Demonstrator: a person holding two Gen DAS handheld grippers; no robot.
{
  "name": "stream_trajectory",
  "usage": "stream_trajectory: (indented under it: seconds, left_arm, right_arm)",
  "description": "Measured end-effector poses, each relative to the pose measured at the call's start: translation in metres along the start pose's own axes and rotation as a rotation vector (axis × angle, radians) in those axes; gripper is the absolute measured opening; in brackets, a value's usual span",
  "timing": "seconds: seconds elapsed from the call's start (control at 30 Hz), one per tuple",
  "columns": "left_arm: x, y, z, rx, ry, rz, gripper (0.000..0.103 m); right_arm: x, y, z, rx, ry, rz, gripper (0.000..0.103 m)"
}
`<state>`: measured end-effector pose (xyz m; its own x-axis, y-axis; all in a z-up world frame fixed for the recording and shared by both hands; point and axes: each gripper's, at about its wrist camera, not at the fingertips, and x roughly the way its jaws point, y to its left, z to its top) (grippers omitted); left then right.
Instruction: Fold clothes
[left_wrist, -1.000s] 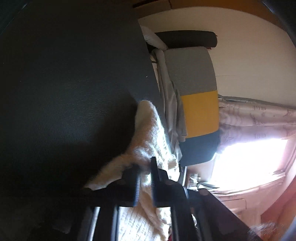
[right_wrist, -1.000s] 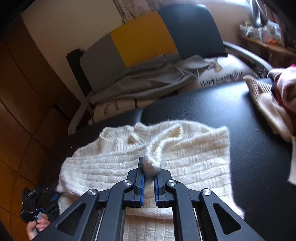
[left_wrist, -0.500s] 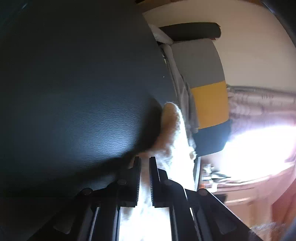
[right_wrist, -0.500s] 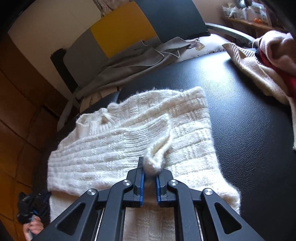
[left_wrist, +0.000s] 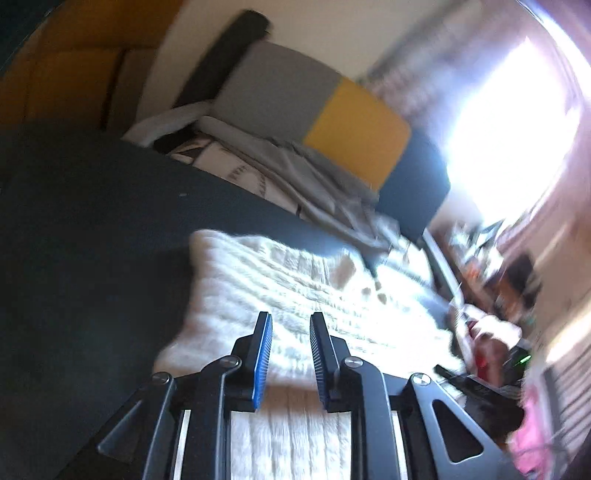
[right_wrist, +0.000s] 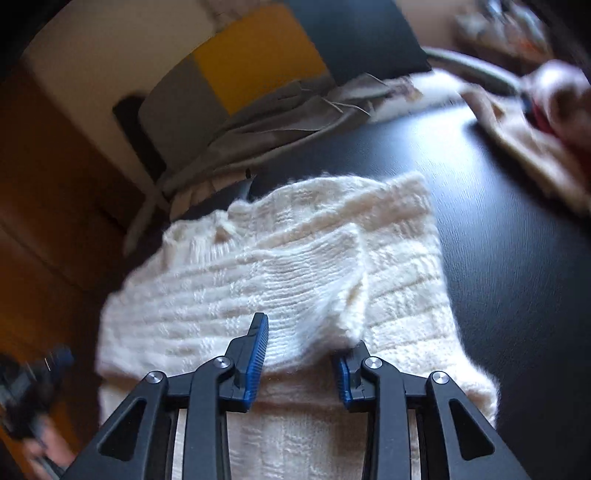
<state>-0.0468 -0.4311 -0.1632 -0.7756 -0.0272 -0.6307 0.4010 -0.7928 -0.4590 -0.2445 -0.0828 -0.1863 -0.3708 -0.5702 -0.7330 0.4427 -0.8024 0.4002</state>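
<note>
A cream knitted sweater (right_wrist: 295, 266) lies on the black table (right_wrist: 517, 229), with one sleeve (right_wrist: 317, 291) folded across its body. My right gripper (right_wrist: 301, 339) is open just over the sleeve's cuff, which lies loose between the fingers. In the left wrist view the same sweater (left_wrist: 280, 288) lies on the black table (left_wrist: 81, 229). My left gripper (left_wrist: 290, 328) is open and empty above the sweater's near part.
A chair with a grey, yellow and black back (right_wrist: 236, 70) stands behind the table, with grey clothes (right_wrist: 280, 122) draped on it. More clothes (right_wrist: 543, 140) lie at the table's far right. A bright window (left_wrist: 509, 122) shows in the left wrist view.
Both grippers have opened. The right one let go of the sleeve cuff, which now lies on the sweater. The left one let go of the sweater and swung round over it.
</note>
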Motion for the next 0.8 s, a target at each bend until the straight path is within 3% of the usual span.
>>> stream_trajectory:
  seconds: [0.1, 0.3, 0.4, 0.57, 0.67, 0.8]
  left_arm:
    - [0.022, -0.008, -0.014, 0.091, 0.050, 0.101, 0.020]
    - [0.036, 0.027, -0.043, 0.151, 0.068, 0.278, 0.022]
    - [0.020, 0.041, -0.048, 0.101, 0.068, 0.261, 0.022]
    - [0.017, 0.050, -0.049, 0.045, 0.046, 0.239, 0.022]
    - [0.006, 0.038, -0.049, 0.070, 0.030, 0.272, 0.022]
    - [-0.007, 0.016, -0.043, 0.112, -0.019, 0.223, 0.021]
  right_arm:
    - [0.001, 0.015, 0.001, -0.125, 0.004, -0.058, 0.029]
    - [-0.009, 0.037, 0.002, -0.314, -0.053, -0.103, 0.021]
    - [0.002, 0.024, -0.004, -0.300, -0.014, -0.142, 0.021]
    - [0.007, 0.006, -0.009, -0.226, -0.044, -0.110, 0.020]
    - [0.009, 0.007, -0.009, -0.229, -0.046, -0.099, 0.021]
    - [0.001, 0.009, -0.005, -0.201, -0.032, -0.055, 0.024]
